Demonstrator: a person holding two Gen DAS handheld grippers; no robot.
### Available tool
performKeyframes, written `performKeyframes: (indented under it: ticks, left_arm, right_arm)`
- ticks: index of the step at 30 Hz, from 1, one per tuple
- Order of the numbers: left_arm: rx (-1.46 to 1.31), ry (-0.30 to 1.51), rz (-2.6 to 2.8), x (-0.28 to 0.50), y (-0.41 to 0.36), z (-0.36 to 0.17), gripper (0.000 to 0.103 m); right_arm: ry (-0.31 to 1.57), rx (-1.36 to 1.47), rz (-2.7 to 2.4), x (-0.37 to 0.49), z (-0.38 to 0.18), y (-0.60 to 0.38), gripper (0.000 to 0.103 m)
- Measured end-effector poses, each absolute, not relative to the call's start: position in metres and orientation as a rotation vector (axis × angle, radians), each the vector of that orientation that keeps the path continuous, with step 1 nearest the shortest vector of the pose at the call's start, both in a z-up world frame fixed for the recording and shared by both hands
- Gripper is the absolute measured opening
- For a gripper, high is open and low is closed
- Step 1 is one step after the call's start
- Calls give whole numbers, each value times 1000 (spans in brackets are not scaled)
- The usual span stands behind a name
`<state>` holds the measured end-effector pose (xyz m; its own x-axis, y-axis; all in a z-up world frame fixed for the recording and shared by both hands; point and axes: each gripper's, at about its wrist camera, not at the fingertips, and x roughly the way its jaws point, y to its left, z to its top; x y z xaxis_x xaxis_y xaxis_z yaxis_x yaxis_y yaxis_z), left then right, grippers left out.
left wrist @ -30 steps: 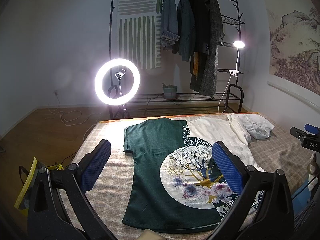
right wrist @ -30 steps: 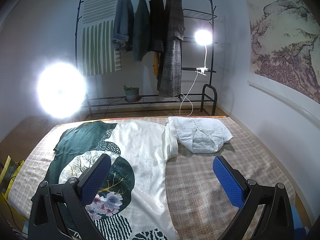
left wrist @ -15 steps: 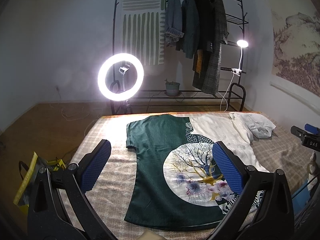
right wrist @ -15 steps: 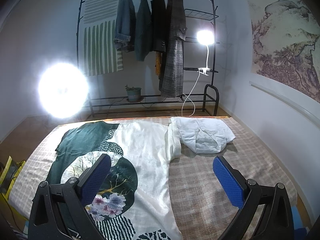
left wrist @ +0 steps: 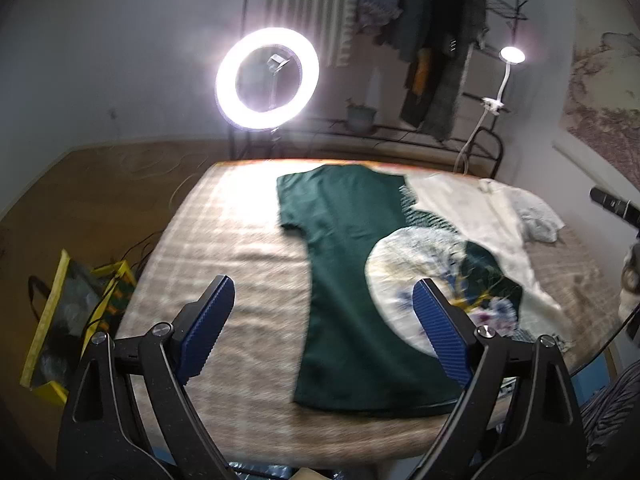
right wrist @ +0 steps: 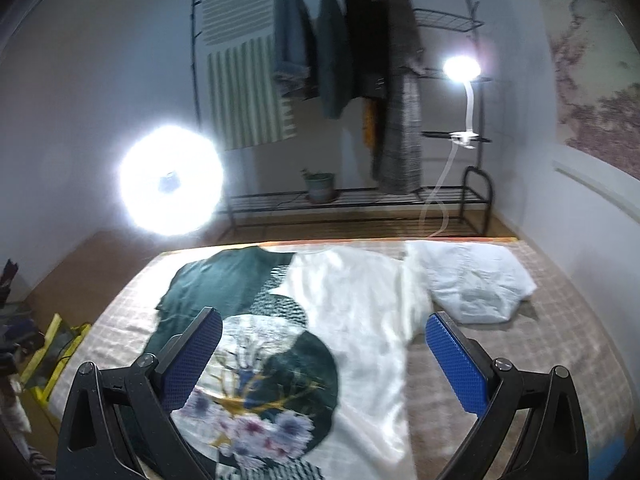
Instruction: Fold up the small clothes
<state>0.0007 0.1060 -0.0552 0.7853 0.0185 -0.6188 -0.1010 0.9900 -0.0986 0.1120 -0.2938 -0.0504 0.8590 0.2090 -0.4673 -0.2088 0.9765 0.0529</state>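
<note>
A green and white T-shirt (left wrist: 352,256) with a round tree-and-flower print lies flat on the checked bed cover (left wrist: 240,240); it also shows in the right wrist view (right wrist: 344,320). A crumpled white garment (right wrist: 476,284) lies at the far right of the bed, also in the left wrist view (left wrist: 536,216). My left gripper (left wrist: 324,332) is open and empty above the shirt's near left side. My right gripper (right wrist: 324,356) is open and empty above the shirt's white half.
A lit ring light (left wrist: 267,78) stands beyond the bed's far left. A black clothes rack (right wrist: 360,92) with hanging coats and a clip lamp (right wrist: 461,68) lines the back wall. A yellow bag (left wrist: 72,312) sits on the floor left of the bed.
Both grippers have moved forward and tilted down over the bed; the shirt looks larger and closer. Both stay open and empty. The shirt has not moved.
</note>
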Motion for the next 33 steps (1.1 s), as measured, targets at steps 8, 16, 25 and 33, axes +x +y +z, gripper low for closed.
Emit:
performKeyframes:
  ticks: [8,16,25,33]
  left_arm:
    - [-397,917,81,0,132,-124,64]
    - [-472,1022,122,2,128,-175,64]
    - [-541,1026,156,10,138,-201,64]
    - [-500,1052,137,22,124,-210,64]
  right_arm:
    - [564,-73,437,165,-36,-208,98]
    - [652,-87,619,237,-33,-92,92]
    - [805,-120,670,315,-79,22,87]
    - [943,-138,633,373,-144,79,80]
